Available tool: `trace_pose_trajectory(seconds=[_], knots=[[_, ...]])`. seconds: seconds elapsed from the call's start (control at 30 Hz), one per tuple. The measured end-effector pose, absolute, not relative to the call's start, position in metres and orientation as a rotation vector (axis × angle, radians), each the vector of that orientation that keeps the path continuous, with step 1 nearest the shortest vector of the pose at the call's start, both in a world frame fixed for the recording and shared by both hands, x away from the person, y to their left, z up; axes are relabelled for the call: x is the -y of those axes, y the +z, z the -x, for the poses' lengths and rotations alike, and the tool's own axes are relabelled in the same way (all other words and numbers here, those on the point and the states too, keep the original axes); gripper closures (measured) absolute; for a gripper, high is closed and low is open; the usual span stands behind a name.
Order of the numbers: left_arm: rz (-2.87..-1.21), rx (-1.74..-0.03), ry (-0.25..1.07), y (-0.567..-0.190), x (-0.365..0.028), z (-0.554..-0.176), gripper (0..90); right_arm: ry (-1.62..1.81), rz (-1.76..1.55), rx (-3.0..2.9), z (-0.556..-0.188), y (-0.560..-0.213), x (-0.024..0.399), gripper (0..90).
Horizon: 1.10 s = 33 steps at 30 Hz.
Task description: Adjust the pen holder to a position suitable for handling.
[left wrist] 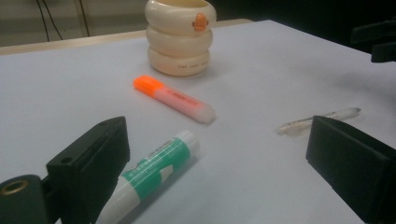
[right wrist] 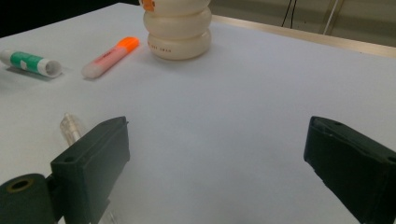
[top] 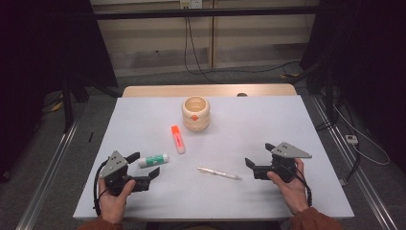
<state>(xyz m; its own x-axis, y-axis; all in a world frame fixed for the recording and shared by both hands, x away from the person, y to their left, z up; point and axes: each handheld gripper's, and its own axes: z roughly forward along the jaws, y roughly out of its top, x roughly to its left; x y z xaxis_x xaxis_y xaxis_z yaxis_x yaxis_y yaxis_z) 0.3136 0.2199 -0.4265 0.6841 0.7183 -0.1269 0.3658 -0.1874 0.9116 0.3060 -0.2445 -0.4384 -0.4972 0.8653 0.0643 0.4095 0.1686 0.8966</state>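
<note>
You are holding both grippers, left gripper [top: 143,165] and right gripper [top: 258,156], spread wide, the left flanking the smooth cylindrical glue stick [top: 153,160].

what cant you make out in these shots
- Glue stick: in the left gripper view its lower end is hidden behind the left claw; the label print is too blurred to read.
- Pen: in the right gripper view most of it is hidden behind the right claw.
- Cup: its top is cut off by the upper edge there.
- Highlighter: the print is too small in the high view.
</note>
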Motion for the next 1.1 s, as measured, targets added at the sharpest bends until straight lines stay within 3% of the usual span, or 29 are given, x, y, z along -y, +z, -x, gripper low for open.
trace_pose_trajectory(seconds=[0.6, 1.1], knots=[[-1.804, -0.855, 0.395, -0.428, -0.219, -0.314, 5.9, 1.262, -1.185, -2.105, -0.344, -0.419, 0.216, 4.0], [-1.819, -0.849, 0.39, -0.429, -0.217, -0.315, 5.9, 1.245, -1.142, -2.131, -0.385, -0.407, 0.192, 9.3]])
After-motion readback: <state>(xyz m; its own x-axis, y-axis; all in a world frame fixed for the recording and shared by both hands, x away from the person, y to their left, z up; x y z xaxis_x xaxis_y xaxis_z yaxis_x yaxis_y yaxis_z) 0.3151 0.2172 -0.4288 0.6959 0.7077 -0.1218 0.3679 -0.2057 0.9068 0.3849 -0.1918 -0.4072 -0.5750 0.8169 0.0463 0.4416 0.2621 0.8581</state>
